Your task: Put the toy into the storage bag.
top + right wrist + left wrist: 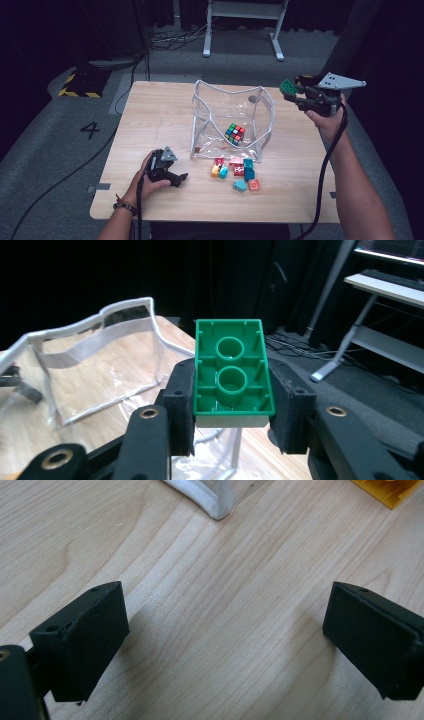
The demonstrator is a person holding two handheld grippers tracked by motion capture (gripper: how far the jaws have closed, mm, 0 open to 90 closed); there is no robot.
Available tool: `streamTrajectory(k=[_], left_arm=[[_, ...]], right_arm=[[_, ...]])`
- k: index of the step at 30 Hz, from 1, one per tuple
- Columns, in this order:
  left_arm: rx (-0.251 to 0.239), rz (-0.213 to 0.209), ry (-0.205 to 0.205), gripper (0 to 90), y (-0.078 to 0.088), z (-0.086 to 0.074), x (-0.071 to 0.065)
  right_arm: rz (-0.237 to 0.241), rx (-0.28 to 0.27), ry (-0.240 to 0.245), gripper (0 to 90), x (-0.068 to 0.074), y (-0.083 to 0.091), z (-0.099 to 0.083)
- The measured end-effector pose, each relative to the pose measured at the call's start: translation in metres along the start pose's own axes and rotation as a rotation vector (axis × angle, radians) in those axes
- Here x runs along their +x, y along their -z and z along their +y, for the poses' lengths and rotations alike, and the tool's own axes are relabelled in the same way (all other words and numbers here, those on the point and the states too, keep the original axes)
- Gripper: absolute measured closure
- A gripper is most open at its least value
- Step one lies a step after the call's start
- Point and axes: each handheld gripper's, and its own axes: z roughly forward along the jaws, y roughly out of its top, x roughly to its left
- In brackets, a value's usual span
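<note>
My right gripper (294,95) is raised above the table's right edge, shut on a green building block (232,375) whose hollow underside with two round tubes faces the camera. In the high view the green block (287,87) hangs just right of the clear plastic bag (232,117), which stands open on the table with a Rubik's cube (234,134) inside. My left gripper (176,178) rests low on the table at the front left, its black jaws wide apart over bare wood, nothing between them.
Several small coloured blocks (236,170) lie in front of the bag. A yellow block (385,490) and the bag's white corner (210,502) sit ahead of my left jaws. The wooden table (150,115) is bare at left. A white desk frame (242,25) stands behind.
</note>
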Motion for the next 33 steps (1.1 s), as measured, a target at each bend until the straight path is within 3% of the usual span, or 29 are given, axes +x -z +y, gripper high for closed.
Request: streamTrajectory(k=[2,7,13,19,23,28,33], left_arm=[[0.006,-0.004,0.013,4.5,0.0,0.0,-0.001],[0.002,-0.002,0.0,4.5,0.0,0.0,0.0],[0.01,-0.006,0.009,4.4,0.0,0.0,0.0],[0.005,-0.006,0.0,4.4,0.0,0.0,0.0],[0.005,-0.005,-0.001,4.4,0.0,0.0,0.0],[0.005,-0.005,-0.001,4.4,0.0,0.0,0.0],[0.005,-0.007,0.002,4.4,0.0,0.0,0.0]], right_arm=[[0.018,0.002,0.005,59.2,0.0,-0.003,0.006],[0.053,0.015,0.013,59.2,0.002,-0.016,0.018],[0.108,0.048,0.042,59.2,0.012,-0.038,0.025],[0.162,0.104,0.103,59.2,0.023,-0.063,0.026],[0.205,0.123,0.089,59.2,0.025,-0.078,0.024],[0.263,0.239,0.137,59.2,0.031,-0.099,0.019],[0.282,0.356,0.192,59.2,0.037,-0.113,0.014]])
